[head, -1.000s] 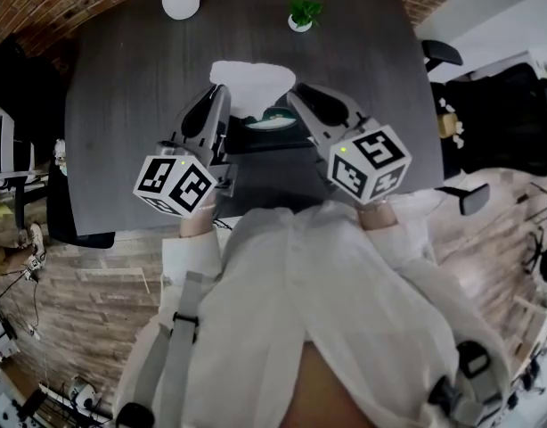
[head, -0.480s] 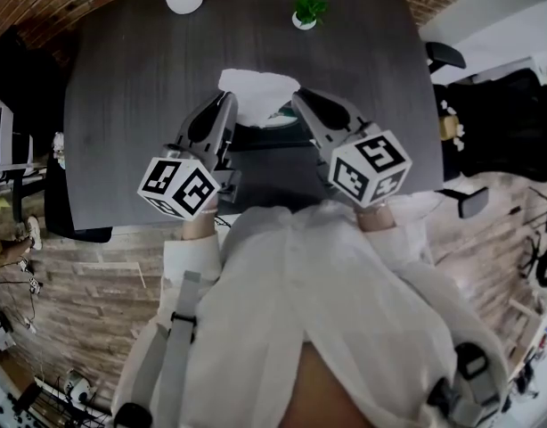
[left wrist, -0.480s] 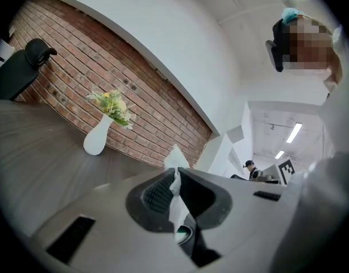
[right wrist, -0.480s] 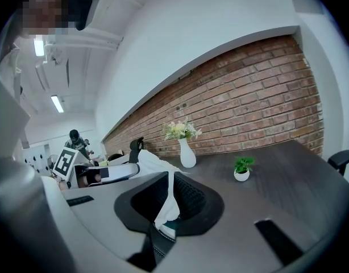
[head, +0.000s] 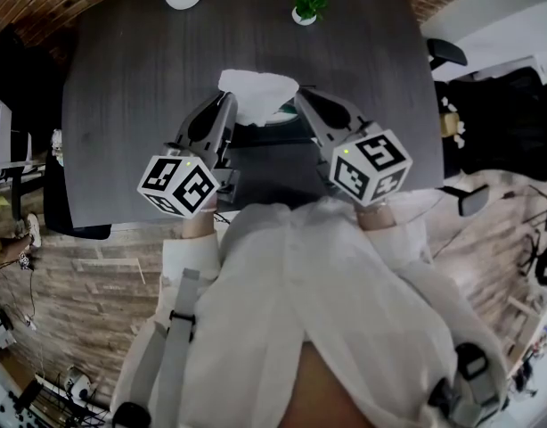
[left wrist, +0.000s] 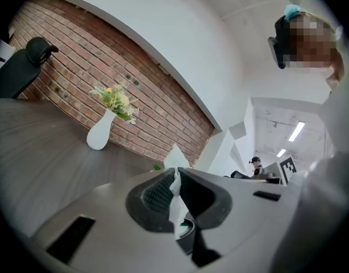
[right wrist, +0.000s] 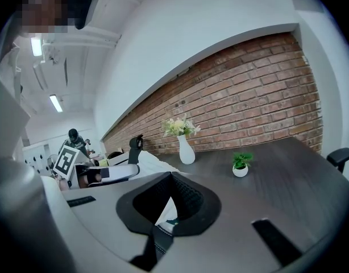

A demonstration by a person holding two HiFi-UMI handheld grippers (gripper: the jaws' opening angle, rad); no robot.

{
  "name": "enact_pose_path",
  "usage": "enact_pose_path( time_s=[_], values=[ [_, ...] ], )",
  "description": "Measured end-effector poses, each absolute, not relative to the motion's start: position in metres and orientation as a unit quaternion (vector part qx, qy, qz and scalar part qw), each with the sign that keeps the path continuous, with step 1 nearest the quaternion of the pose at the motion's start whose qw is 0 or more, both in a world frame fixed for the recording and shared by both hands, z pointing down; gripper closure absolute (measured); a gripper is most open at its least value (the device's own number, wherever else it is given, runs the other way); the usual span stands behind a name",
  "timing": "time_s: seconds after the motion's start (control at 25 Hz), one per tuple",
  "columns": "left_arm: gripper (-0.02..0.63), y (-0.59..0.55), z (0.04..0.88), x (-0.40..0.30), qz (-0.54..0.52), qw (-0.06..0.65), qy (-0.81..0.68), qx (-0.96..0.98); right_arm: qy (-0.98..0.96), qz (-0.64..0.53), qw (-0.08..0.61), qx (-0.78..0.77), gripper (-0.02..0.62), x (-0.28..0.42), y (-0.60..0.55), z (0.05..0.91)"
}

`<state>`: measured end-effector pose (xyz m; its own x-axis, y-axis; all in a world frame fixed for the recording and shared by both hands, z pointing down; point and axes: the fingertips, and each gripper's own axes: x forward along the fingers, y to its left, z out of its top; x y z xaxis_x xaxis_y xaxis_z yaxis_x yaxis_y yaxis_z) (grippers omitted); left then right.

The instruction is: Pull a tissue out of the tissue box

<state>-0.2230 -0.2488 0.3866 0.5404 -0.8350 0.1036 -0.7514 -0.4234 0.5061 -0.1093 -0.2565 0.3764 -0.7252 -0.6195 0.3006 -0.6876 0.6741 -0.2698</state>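
Over tabletop (head: 122, 105): your left gripper (left wrist: 174, 178) clamped on tissue (head: 256, 92). Gripper and tissue sank slightly in last second. Tissue now bunched just above tissue box (head: 272, 137), likely not yet free. Right gripper (right wrist: 171, 176) jaws together, empty.

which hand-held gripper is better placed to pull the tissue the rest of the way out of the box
The left hand-held gripper: its jaws pinch the tissue above the tissue box. The right hand-held gripper is shut on nothing.
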Motion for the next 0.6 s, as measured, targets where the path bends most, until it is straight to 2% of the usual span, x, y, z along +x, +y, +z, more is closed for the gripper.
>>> enact_pose_path(
  time_s=[0.6],
  values=[
    [0.589,-0.2474,0.3942,-0.2229,-0.064,0.259,-0.472,0.840,-0.912,0.191,0.114,0.345,0.591,-0.1113,-0.2518,0.3873]
  ],
)
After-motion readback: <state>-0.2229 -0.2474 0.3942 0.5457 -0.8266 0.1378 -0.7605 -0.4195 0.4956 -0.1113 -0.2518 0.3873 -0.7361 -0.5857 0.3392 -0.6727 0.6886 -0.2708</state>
